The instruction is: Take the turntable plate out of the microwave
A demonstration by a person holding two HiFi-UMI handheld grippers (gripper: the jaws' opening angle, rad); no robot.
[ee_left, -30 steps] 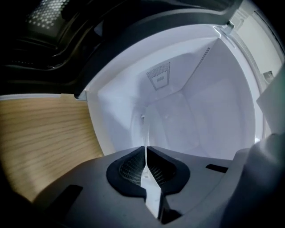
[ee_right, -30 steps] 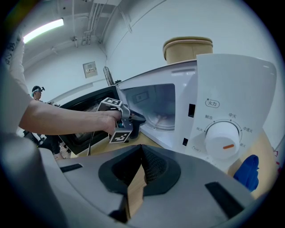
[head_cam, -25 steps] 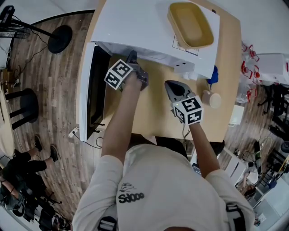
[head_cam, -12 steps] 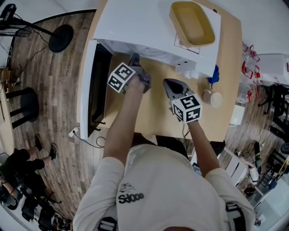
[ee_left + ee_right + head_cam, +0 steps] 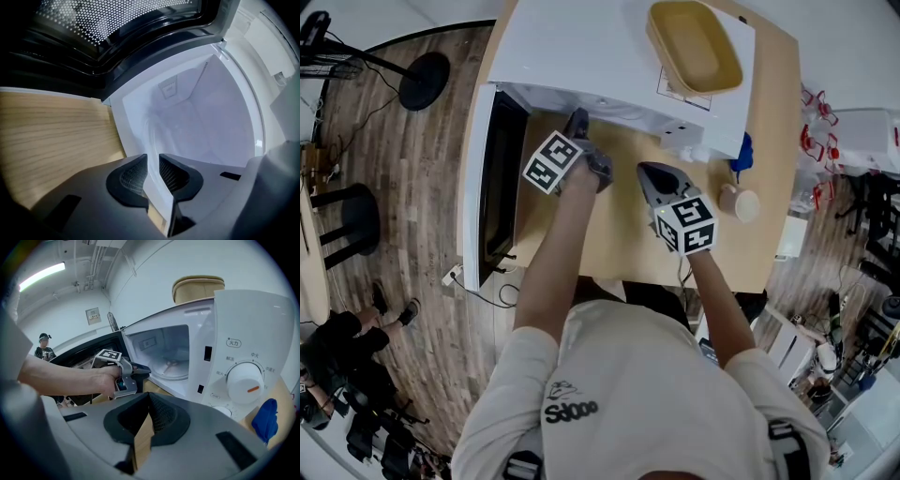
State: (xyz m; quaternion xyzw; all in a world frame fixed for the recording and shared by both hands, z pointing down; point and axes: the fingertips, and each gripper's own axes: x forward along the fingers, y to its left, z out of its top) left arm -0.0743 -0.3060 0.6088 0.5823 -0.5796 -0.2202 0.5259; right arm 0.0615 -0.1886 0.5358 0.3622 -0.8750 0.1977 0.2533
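The white microwave point(image 5: 581, 47) stands open, its dark door point(image 5: 492, 187) swung out to the left. The glass turntable plate point(image 5: 176, 367) lies flat on the cavity floor; in the left gripper view its rim point(image 5: 152, 129) shows faintly. My left gripper point(image 5: 577, 120) sits at the cavity's mouth, just short of the plate. Its jaws point(image 5: 152, 166) are opening, a narrow gap shows between the pads, and nothing is pressed between them. My right gripper point(image 5: 649, 173) hovers shut and empty over the wooden table, in front of the control panel. From there I see the left gripper point(image 5: 140, 370) at the opening.
A yellow basin point(image 5: 694, 47) rests on top of the microwave. A beige cup point(image 5: 739, 204) and a blue cloth point(image 5: 743, 155) sit on the table point(image 5: 619, 248) to the right. The control dial point(image 5: 243, 380) faces my right gripper. A person point(image 5: 44, 350) stands far behind.
My left gripper has edged slightly to the right at the microwave's mouth. The right gripper has stayed in place.
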